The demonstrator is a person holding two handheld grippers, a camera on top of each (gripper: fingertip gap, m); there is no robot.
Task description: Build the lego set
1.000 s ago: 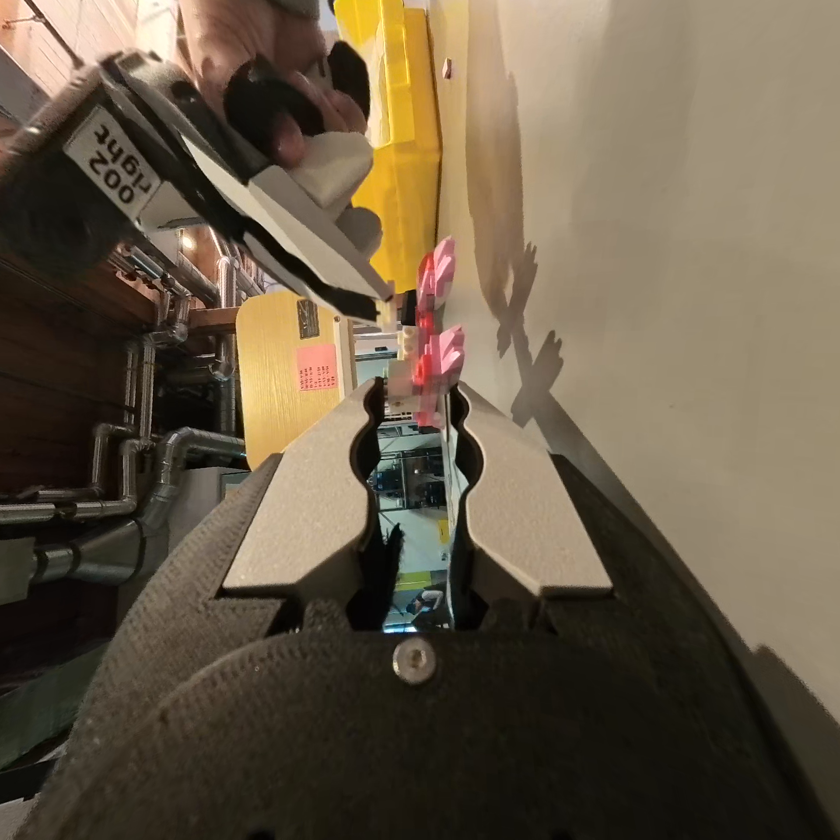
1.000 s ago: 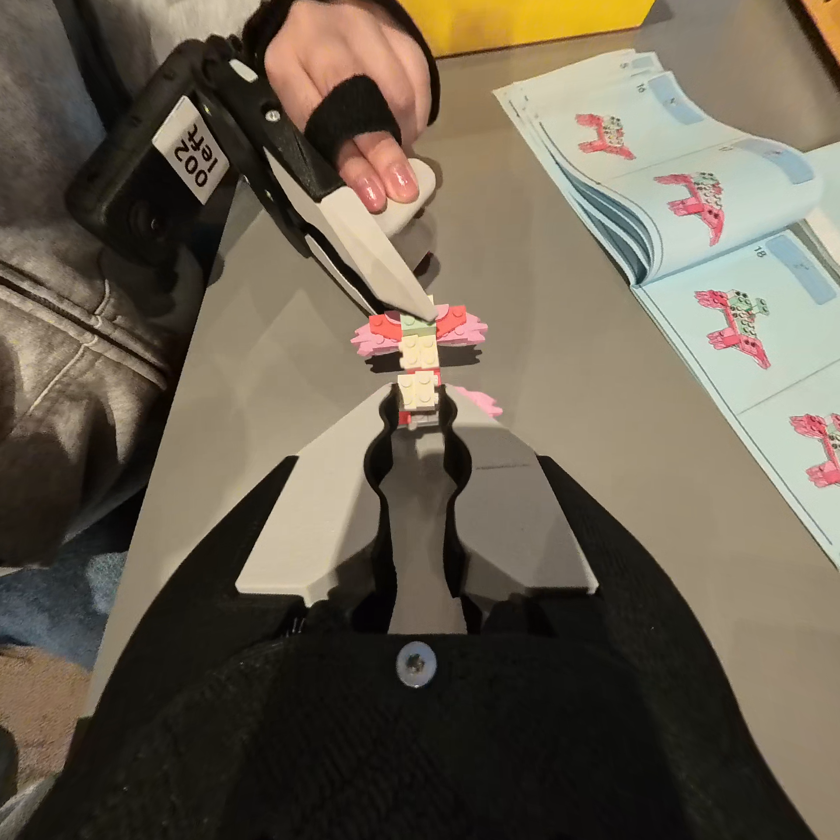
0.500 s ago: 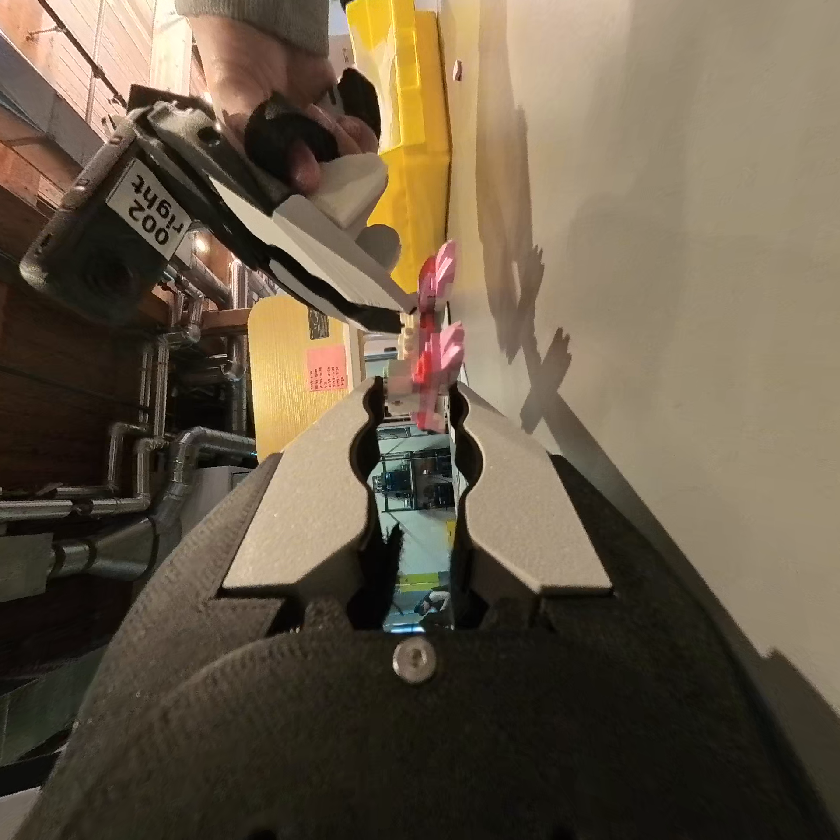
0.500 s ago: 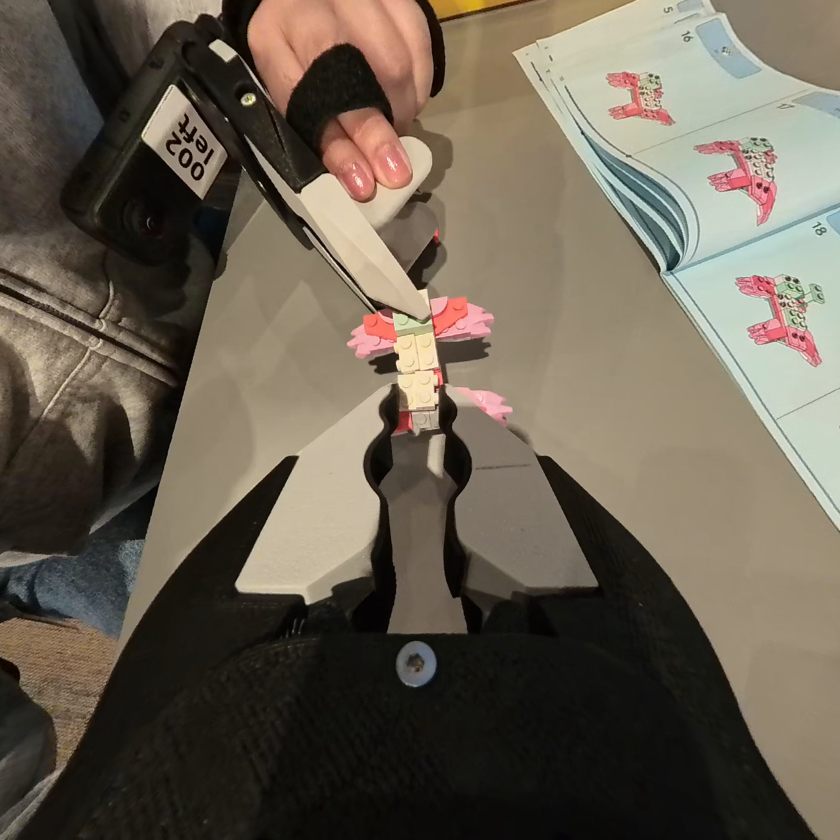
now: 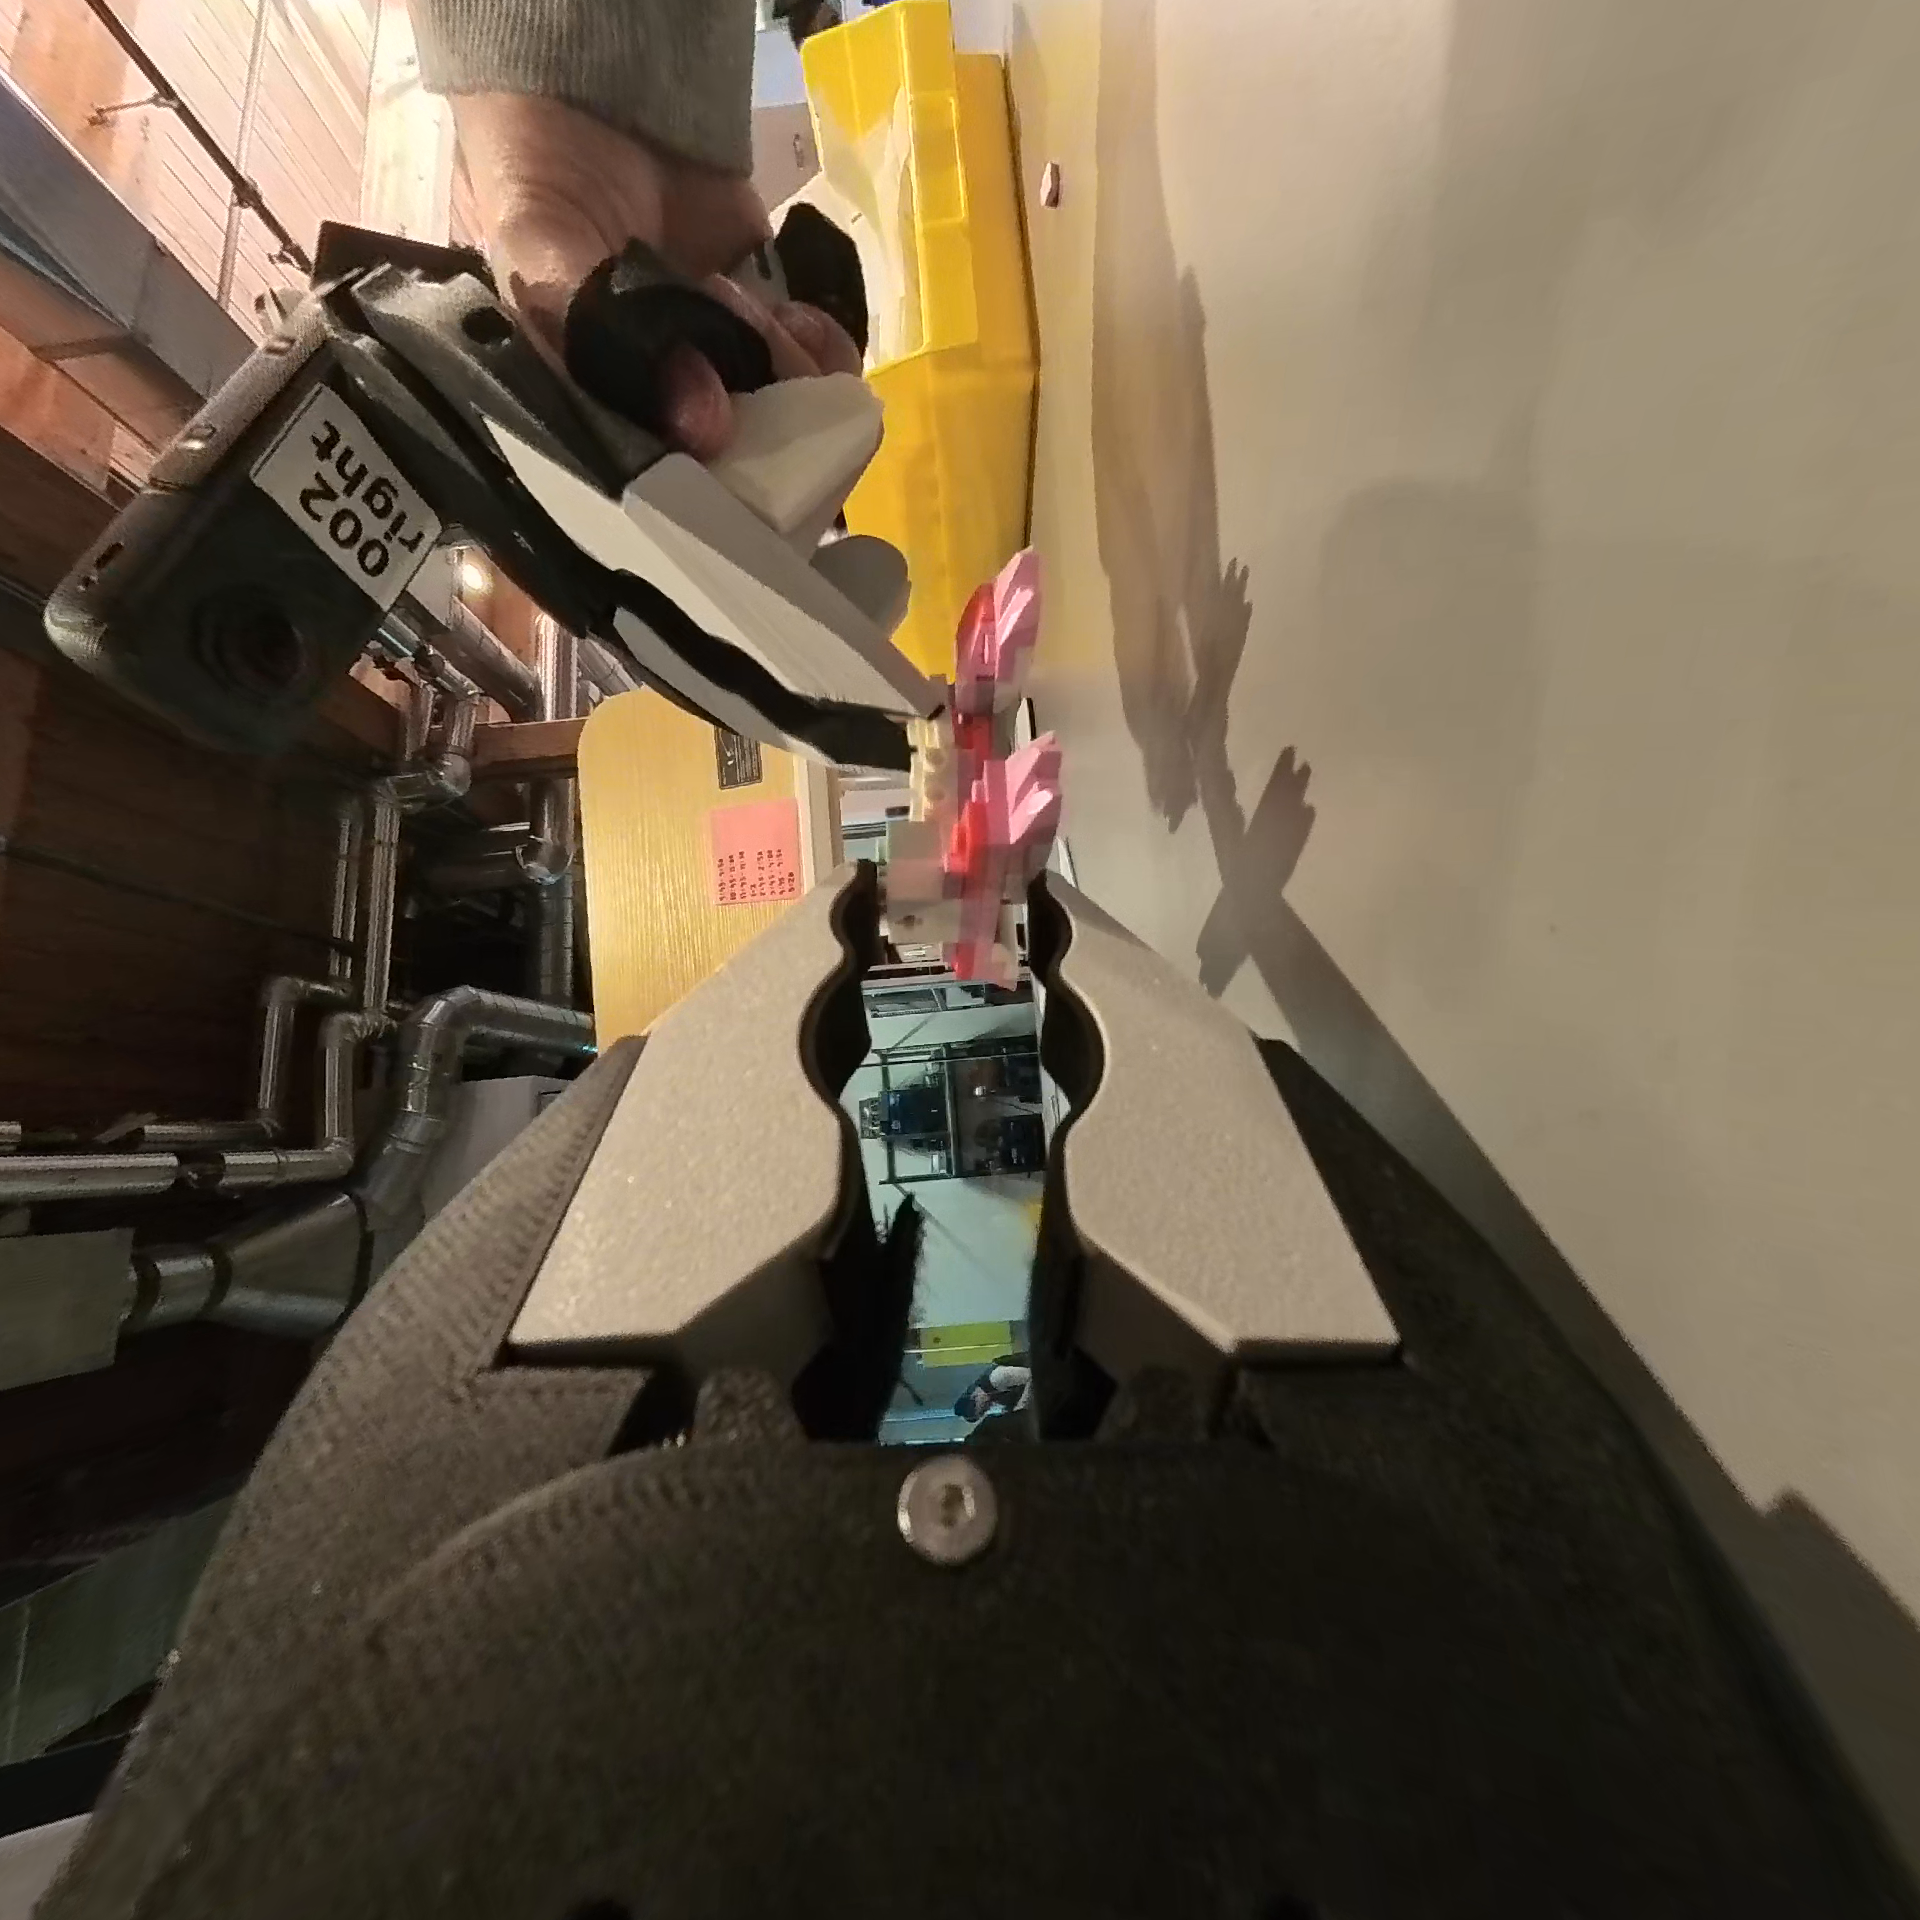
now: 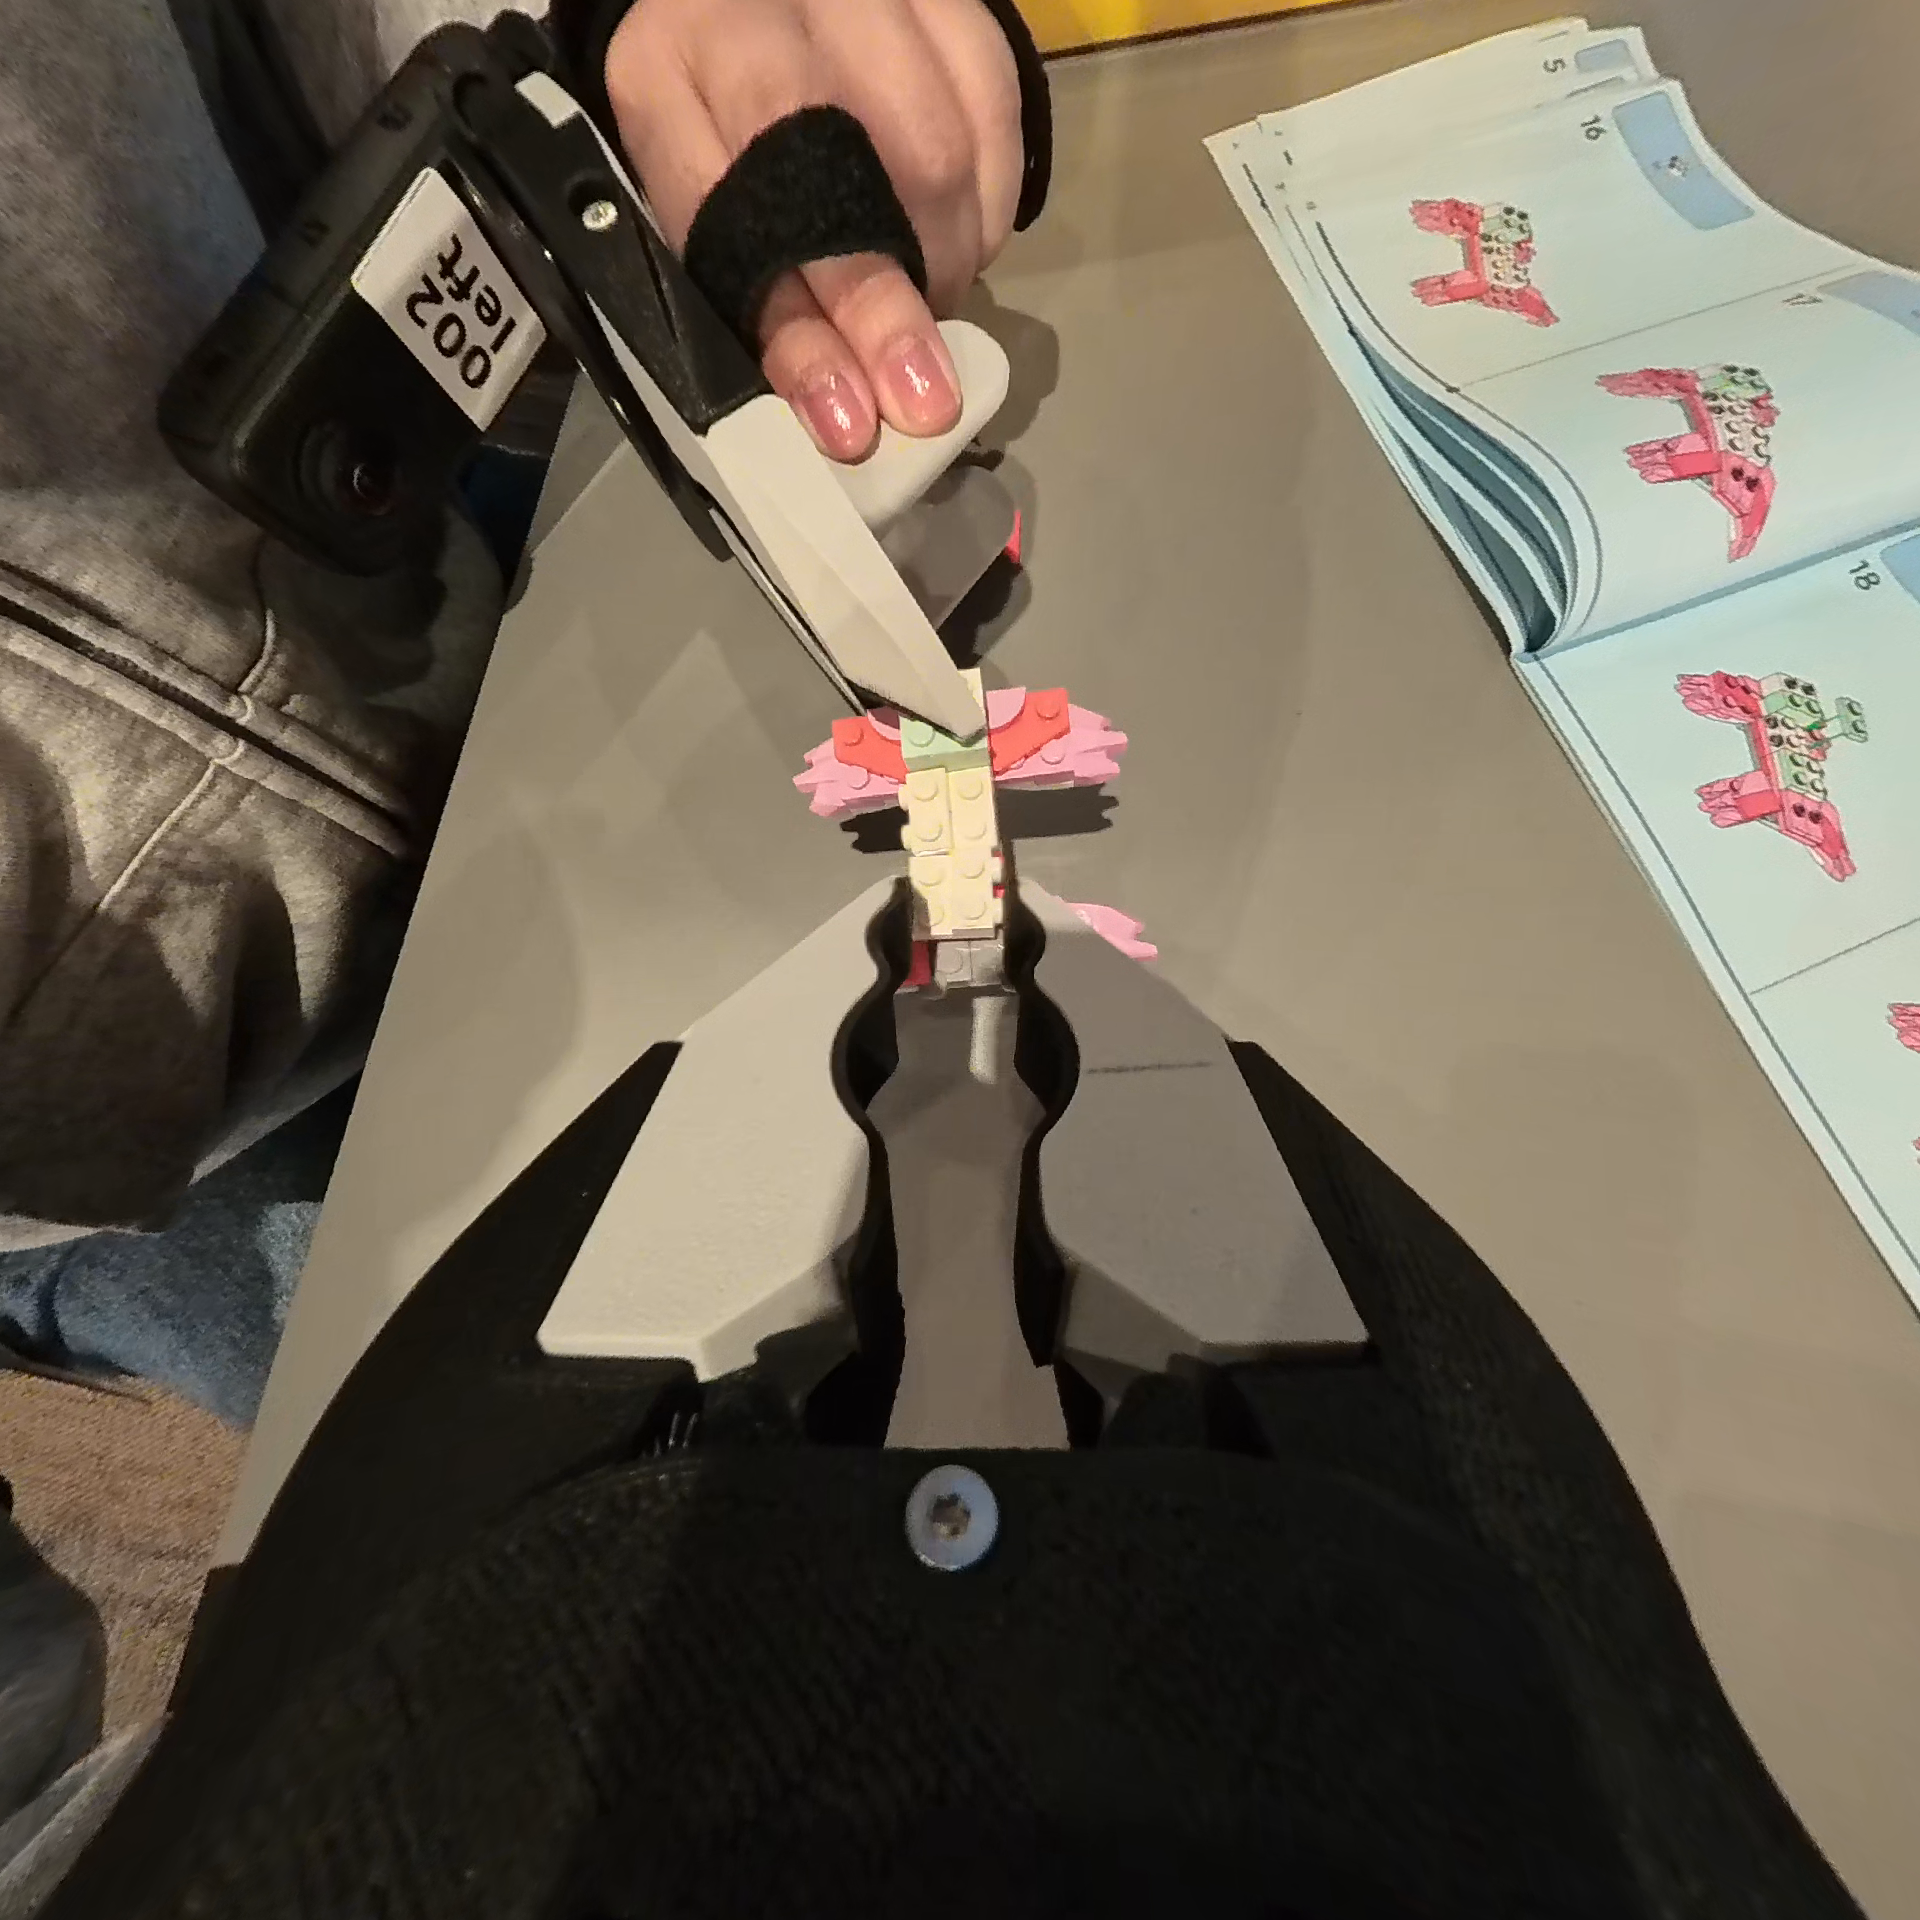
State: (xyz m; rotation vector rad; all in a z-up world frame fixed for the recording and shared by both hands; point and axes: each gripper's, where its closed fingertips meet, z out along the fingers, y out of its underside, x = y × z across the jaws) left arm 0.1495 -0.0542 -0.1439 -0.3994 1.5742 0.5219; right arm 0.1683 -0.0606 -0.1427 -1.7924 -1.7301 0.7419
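Lego model [image 6: 951, 821]: part-built figure with pink winglike plates, red plates, a cream studded spine and a pale green plate at the far end. It stands on the surface, held at both ends.

Surface [image 6: 1299, 582]: plain grey top carrying the model.

Instruction booklet [image 6: 1704, 540]: pale blue pages lying open on the surface, well to the right of the model in the right wrist view, printed with pictures of a pink figure.

Yellow bin [image 5: 951, 312]: beyond the model in the left wrist view, at the surface's far edge.

Right gripper [image 6: 951, 920]: grey fingers on a black body; jaws clamped on the model's near end, around the cream and grey bricks.

Left gripper [image 5: 951, 904]: same make; jaws clamped on the model's pink and cream end. In the right wrist view its tip comes down on the pale green plate at the model's far end.

Hand [image 6: 831, 135]: works the left gripper, a black strap around the fingers, above the model.

Grey sleeve [image 6: 156, 644]: left of the model, off the surface's edge.
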